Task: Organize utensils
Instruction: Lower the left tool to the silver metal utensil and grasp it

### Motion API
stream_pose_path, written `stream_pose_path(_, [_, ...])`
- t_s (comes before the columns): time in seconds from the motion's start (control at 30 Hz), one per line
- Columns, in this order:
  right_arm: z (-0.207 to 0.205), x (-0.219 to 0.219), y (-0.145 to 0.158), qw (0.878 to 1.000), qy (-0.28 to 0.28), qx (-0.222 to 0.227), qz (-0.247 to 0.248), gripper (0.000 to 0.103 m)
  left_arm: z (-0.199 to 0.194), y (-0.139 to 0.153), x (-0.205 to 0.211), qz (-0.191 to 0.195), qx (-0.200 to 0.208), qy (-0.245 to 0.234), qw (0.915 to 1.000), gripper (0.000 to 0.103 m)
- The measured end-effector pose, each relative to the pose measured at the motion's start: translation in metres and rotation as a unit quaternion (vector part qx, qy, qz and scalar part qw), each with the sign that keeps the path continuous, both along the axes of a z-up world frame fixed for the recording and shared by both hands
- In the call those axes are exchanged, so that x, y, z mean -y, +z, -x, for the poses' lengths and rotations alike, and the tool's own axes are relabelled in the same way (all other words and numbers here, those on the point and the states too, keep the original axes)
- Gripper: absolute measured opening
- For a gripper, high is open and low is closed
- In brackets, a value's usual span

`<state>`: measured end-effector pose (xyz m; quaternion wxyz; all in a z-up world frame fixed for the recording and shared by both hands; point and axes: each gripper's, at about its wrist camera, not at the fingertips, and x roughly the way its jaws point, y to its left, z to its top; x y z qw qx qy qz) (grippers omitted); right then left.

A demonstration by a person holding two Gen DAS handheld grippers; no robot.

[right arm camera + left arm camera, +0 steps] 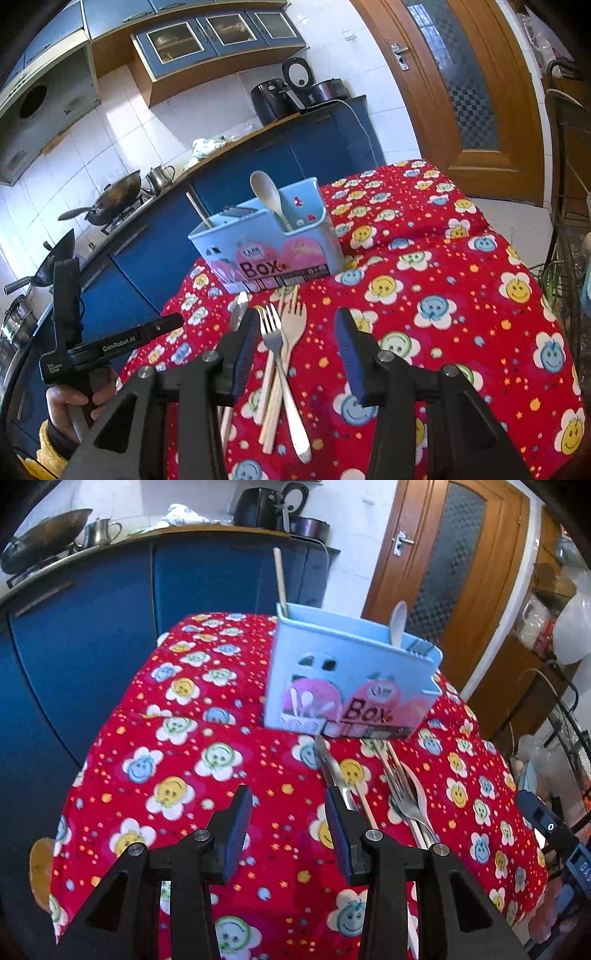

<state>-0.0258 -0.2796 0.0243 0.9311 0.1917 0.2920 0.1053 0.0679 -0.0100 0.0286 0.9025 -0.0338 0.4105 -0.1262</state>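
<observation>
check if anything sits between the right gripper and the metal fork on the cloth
Nothing visible does. The right gripper hangs open above the metal fork, which lies across the wooden fork and chopsticks.

Your blue utensil box (269, 251) stands upright holding a pale spoon (267, 197). In front lie a metal fork (280, 363), wooden fork (293, 325), chopsticks (271, 410), overlapping.

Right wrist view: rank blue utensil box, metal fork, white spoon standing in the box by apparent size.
1. blue utensil box, clearly largest.
2. metal fork, longest utensil, but nearer the camera, so partly inflated.
3. white spoon, smallest as seen; its handle is partly hidden inside the box.
</observation>
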Motion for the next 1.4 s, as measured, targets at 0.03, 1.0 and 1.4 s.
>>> stream_pose_path(0.03, [0.001,0.001,-0.002,1.000,-0.001,-0.002,0.002,0.046,0.000,-0.002,0.003,0.000,-0.004,-0.003,1.0000,0.042])
stream_pose_path(1.0, [0.000,0.024,-0.036,0.999,-0.026,-0.039,-0.001,0.047,-0.044,-0.040,0.039,0.008,-0.076,-0.020,0.9969,0.041])
stream_pose_path(1.4, [-0.003,0.021,-0.039,0.999,-0.026,-0.046,0.001,0.047,-0.059,-0.041,0.042,0.023,-0.072,-0.025,0.9969,0.006])
